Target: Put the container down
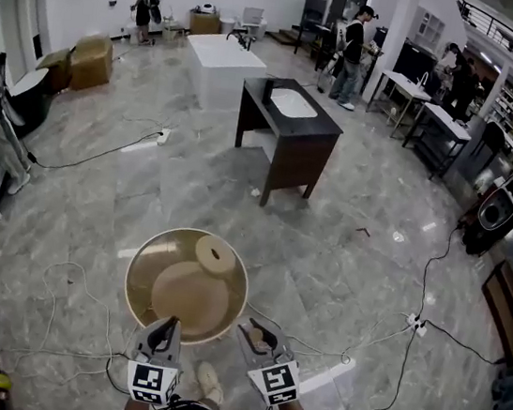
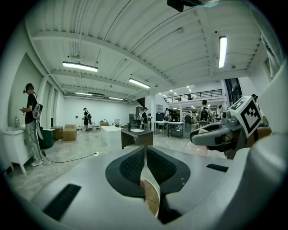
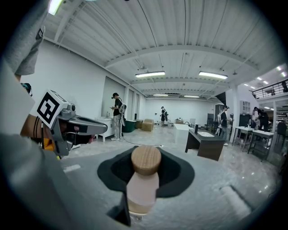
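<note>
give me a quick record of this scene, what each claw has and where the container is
left claw: shut on the near rim of the round tan container
right claw: shut on a small pale bottle with a wooden cap
inside container: a round wooden disc on the far side
container state: held in the air over the grey marble floor, not yet set down
ahead: dark cabinet with a white basin
floor clutter: loose cables

So the container [image 1: 187, 284] is right in front of me, near rim in my left hand-held gripper [image 1: 168, 323], right hand-held gripper [image 1: 257, 329] just beside it, clamping a knobbed piece [image 3: 145, 179]. The worktop [image 1: 290, 133] sits further ahead, a block [image 1: 221, 64] behind that.
</note>
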The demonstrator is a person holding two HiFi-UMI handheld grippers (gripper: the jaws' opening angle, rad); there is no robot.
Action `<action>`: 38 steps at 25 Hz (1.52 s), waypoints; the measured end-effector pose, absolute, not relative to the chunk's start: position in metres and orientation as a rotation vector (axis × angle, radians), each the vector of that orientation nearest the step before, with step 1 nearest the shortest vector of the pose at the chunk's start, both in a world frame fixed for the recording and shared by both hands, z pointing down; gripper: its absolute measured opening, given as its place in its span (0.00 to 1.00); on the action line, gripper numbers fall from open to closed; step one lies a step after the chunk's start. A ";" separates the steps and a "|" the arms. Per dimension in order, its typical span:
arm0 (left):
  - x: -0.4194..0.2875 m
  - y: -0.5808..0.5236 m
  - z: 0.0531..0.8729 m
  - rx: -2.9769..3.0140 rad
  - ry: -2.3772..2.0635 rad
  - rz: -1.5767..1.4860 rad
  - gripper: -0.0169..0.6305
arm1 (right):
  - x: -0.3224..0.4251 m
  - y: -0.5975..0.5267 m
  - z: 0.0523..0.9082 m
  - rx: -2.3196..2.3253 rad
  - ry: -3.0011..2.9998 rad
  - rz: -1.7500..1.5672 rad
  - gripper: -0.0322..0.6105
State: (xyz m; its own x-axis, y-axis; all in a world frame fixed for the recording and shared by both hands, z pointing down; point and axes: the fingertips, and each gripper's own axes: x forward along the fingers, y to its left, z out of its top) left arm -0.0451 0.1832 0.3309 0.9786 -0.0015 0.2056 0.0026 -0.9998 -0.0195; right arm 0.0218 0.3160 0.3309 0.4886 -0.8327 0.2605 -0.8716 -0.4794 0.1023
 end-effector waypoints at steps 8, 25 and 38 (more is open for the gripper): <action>0.016 0.135 0.337 -3.107 0.056 -0.320 0.07 | 0.089 0.265 0.336 2.482 -1.506 0.249 0.22; 0.012 0.044 0.335 -3.097 0.409 -0.308 0.07 | 0.116 0.153 0.337 2.319 -1.764 0.227 0.22; 0.040 -0.014 0.373 -3.060 0.885 -0.379 0.07 | 0.161 0.051 0.377 1.974 -2.103 0.249 0.22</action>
State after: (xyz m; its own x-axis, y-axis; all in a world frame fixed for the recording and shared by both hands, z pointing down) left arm 0.0398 -0.0136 0.3730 0.8199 -0.5182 0.2435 -0.5338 -0.8456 -0.0022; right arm 0.1609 0.0506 0.3768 -0.0538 -0.9547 0.2926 -0.9966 0.0695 0.0436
